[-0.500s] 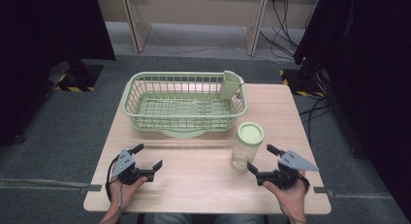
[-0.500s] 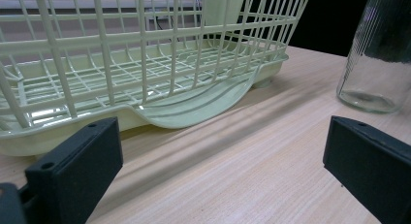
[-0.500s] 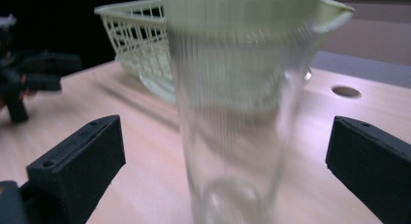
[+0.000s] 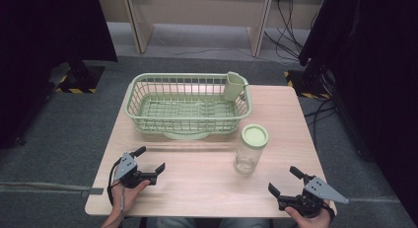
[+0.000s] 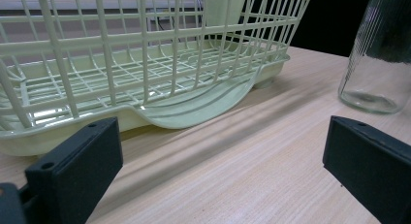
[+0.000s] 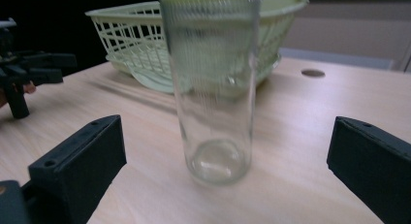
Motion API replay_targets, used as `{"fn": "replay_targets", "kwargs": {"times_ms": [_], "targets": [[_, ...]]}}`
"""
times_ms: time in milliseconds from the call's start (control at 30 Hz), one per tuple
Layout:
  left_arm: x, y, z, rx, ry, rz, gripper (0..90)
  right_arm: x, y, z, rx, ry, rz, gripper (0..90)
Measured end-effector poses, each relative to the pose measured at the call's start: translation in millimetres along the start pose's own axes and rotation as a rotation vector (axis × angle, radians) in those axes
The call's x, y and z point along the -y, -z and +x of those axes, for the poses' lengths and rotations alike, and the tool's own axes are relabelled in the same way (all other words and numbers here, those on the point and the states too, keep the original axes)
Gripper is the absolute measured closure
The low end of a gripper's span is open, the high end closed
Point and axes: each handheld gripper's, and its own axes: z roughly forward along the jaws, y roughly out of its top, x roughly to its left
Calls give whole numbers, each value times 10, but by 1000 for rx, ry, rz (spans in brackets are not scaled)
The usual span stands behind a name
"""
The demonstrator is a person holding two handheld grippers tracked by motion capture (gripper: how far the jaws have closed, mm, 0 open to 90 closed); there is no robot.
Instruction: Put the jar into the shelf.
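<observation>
Pale wood tabletop (image 4: pixel 207 183) fills the middle of a dim room with grey floor. Nearest the person, the left hand-held gripper (image 4: pixel 150 165) and the right hand-held gripper (image 4: pixel 285 181) rest low at the front edge, both with jaws spread wide and empty. Just beyond the right one stands a clear glass jar (image 4: pixel 250 150) with a green lid, upright and untouched. Farther back sits a green dish basket (image 4: pixel 187 105), empty, with a cutlery cup (image 4: pixel 233 86) at its right corner. Nothing looks started yet; any grasp is still to come.
</observation>
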Motion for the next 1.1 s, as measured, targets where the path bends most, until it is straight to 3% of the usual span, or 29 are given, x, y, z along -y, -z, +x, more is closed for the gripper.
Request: {"fn": "replay_targets", "kwargs": {"times_ms": [367, 533, 867, 1100], "targets": [[0, 1, 3, 0, 2, -1, 3, -428, -385, 4, -40, 37, -51, 9], [1, 3, 3, 1, 3, -3, 3, -600, -688, -26, -68, 47, -44, 23], [1, 2, 5, 4, 4, -2, 3, -720, -1026, -35, -89, 51, -34, 70], [1, 1, 7, 6, 6, -2, 3, -732, -1073, -48, -81, 56, -46, 112]]}}
